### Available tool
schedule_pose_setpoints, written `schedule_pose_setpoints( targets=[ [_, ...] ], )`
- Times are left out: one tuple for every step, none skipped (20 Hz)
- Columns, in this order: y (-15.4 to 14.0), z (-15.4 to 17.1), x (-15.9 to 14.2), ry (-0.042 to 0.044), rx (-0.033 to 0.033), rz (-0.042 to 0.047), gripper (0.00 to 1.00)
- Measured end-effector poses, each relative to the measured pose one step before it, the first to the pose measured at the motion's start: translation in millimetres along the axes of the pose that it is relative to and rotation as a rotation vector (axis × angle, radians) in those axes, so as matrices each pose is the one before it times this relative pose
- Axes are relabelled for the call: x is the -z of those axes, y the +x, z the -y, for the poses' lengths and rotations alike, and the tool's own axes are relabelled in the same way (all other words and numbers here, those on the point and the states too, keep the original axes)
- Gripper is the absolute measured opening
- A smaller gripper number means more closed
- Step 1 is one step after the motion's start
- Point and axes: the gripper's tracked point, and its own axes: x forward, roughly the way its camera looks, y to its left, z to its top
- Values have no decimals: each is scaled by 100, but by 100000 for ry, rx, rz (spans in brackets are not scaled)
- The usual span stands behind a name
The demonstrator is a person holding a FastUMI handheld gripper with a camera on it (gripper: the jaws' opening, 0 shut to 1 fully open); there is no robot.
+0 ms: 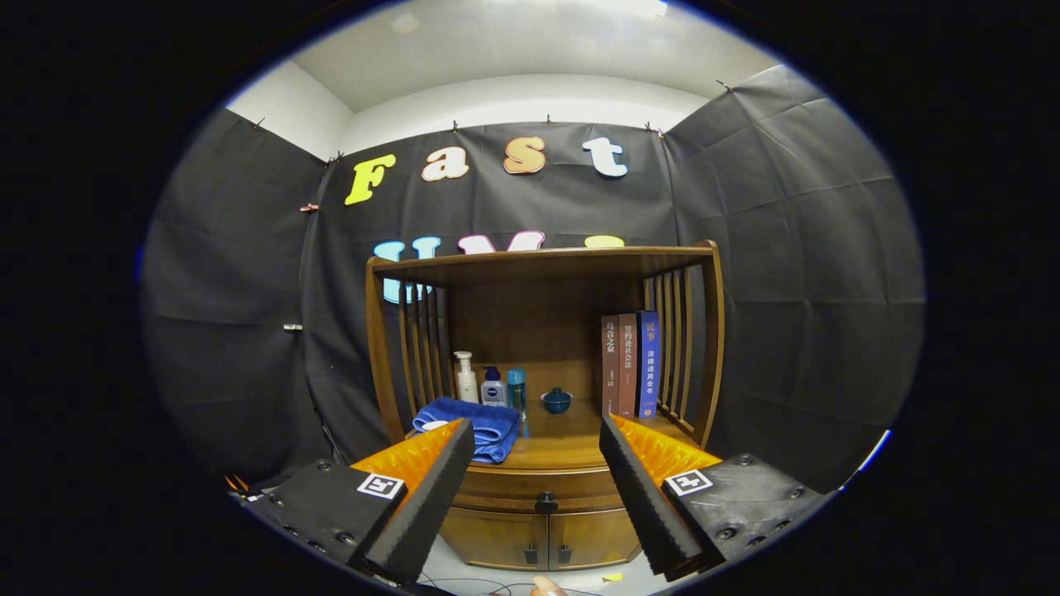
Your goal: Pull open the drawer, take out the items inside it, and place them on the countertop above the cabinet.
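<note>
Clearly, the gripper point(537, 443) hung in the air with its fingers spread wide, grasping nothing. The drawer point(542, 488) was closed, under the countertop point(563, 451) of the wooden cabinet point(542, 530), and its dark knob point(546, 502) sat between the fingers and beyond them. A good pull would probably need the fingers lowered around the knob (centred, not tilted), closed firmly, then drawn straight back.

Lit from ceiling lamp point(638, 7) overhead, even, bright; sharp at centre w/ strong fisheye bend round cabinet point(542, 348); shelf interior dimmer.
</note>
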Motion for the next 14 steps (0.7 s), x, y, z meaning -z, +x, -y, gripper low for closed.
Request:
schedule_pose_setpoints(
  targets=[
    [-43,37,-6,-172,82,-2,99],
    [92,-70,24,-141,69,-20,99],
    [-24,38,4,-20,61,-103,99],
    [-34,91,32,120,103,-147,99],
    [19,66,70,139,109,-157,99],
    [35,2,-19,80,85,-27,99],
    [-18,32,-48,-39,77,32,99],
    [-45,66,46,-158,94,-39,99],
    [-8,27,-36,-122,46,50,99],
    [-88,70,17,8,-49,83,99],
    [13,38,-78,104,63,110,99],
    [-4,23,-23,150,-18,143,99],
    [39,-7,-58,67,49,77,99],
    [107,-99,1,4,-37,37,99]
  ],
)
